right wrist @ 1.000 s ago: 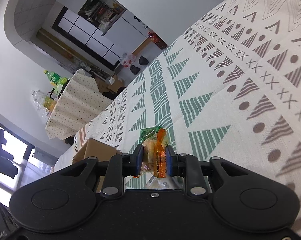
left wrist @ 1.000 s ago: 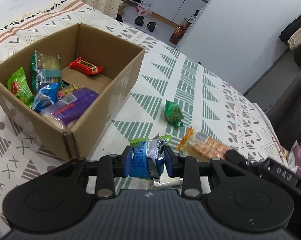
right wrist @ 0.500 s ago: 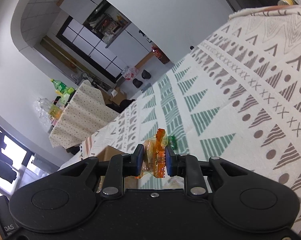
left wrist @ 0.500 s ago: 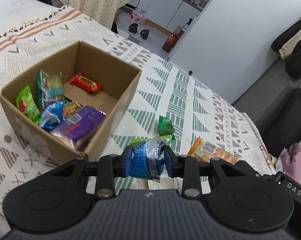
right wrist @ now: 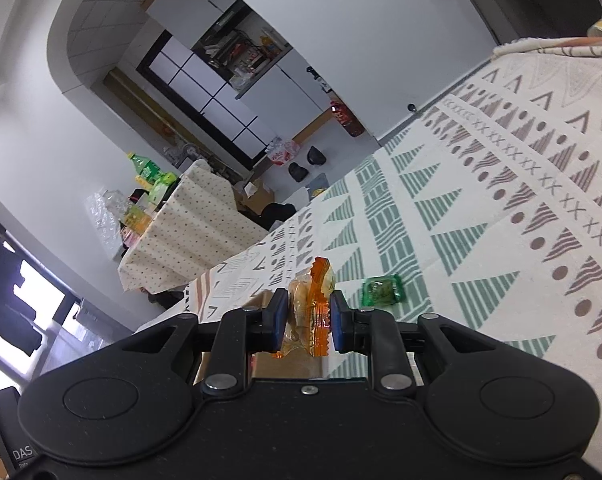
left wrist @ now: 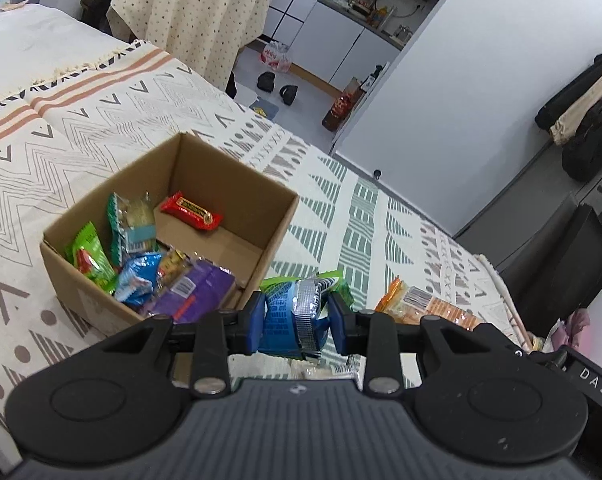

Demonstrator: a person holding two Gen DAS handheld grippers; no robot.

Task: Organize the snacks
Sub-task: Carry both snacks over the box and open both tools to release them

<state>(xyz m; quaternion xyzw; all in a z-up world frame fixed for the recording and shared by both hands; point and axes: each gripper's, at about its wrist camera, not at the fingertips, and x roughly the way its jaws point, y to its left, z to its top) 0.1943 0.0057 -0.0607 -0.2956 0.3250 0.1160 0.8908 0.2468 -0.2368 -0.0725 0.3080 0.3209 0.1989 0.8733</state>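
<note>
Showing 2 wrist views over a patterned bedspread point(left wrist: 101, 128), with the cardboard box point(left wrist: 261, 236) as landmark. Inside the box, from its left side: a green packet point(left wrist: 87, 258), a clear-and-green packet point(left wrist: 131, 220), a blue packet point(left wrist: 137, 280), a purple packet point(left wrist: 193, 292), and, toward the far wall, a red bar point(left wrist: 191, 212). Just right of the box's near corner, the left gripper point(left wrist: 297, 320) is clamped on a blue-and-silver snack packet point(left wrist: 291, 316), held above the bedspread. Right of that, further from the box, an orange snack packet point(left wrist: 425, 306) shows at the edge of the other device. In the right wrist view, the right gripper point(right wrist: 309, 320) is closed on this orange snack packet point(right wrist: 311, 304), with a brown box edge point(right wrist: 257, 300) just behind its fingers. To the right of the box, a small green packet point(right wrist: 381, 290) lies on the bedspread, apart from both grippers.
</note>
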